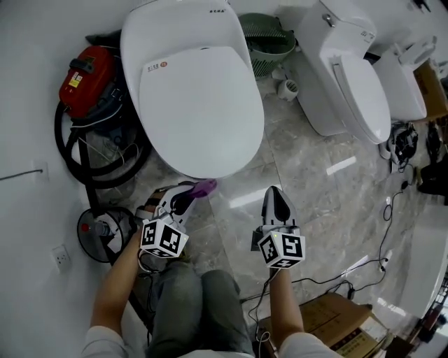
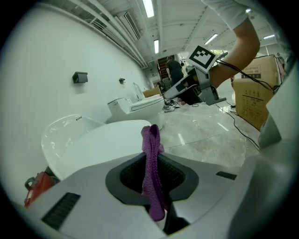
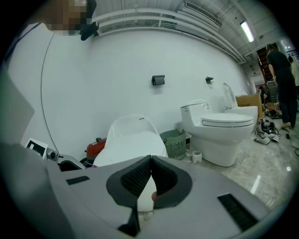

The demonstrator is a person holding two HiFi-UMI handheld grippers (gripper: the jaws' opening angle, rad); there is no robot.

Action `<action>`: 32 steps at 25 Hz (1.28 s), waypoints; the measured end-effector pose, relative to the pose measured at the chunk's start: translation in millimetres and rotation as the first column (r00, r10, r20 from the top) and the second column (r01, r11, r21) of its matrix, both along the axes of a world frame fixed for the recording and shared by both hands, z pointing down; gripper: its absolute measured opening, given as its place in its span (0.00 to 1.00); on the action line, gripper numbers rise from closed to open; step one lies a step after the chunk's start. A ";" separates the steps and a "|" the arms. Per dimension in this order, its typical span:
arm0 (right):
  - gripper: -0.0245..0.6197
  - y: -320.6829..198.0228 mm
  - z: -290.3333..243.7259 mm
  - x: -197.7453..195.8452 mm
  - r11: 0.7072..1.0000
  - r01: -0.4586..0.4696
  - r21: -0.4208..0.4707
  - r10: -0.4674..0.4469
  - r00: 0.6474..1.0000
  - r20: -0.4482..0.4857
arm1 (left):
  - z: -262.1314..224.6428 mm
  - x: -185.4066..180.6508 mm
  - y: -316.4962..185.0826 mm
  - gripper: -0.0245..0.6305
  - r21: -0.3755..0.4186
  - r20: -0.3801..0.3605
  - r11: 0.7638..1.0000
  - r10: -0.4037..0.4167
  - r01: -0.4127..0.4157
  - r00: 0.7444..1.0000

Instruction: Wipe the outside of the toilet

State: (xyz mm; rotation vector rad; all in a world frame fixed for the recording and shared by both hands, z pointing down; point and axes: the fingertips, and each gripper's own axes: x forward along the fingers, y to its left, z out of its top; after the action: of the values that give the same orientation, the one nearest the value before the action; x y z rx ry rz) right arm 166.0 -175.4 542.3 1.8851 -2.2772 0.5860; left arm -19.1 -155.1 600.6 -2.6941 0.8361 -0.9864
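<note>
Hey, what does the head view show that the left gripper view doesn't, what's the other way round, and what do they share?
Only the head view shows the green basket beside the toilet, the coiled black hose and the person's legs. Only the left gripper view shows the ceiling light strips and a dark fixture on the wall. Both show the toilet, the purple cloth clamped in the left gripper, the right gripper and the red machine.
</note>
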 end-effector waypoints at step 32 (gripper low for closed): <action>0.05 19.5 -428.4 -12.1 0.988 -0.121 0.093 0.125 0.991 -0.037 | -428.6 -107.5 -28.7 0.14 0.019 -0.252 0.925 -0.362 0.379 0.897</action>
State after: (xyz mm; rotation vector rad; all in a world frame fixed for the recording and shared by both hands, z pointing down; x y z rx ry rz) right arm 153.9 -155.8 113.9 2.0716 -2.2084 0.4596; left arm -126.6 -183.8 171.9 -2.6879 1.4478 -0.6722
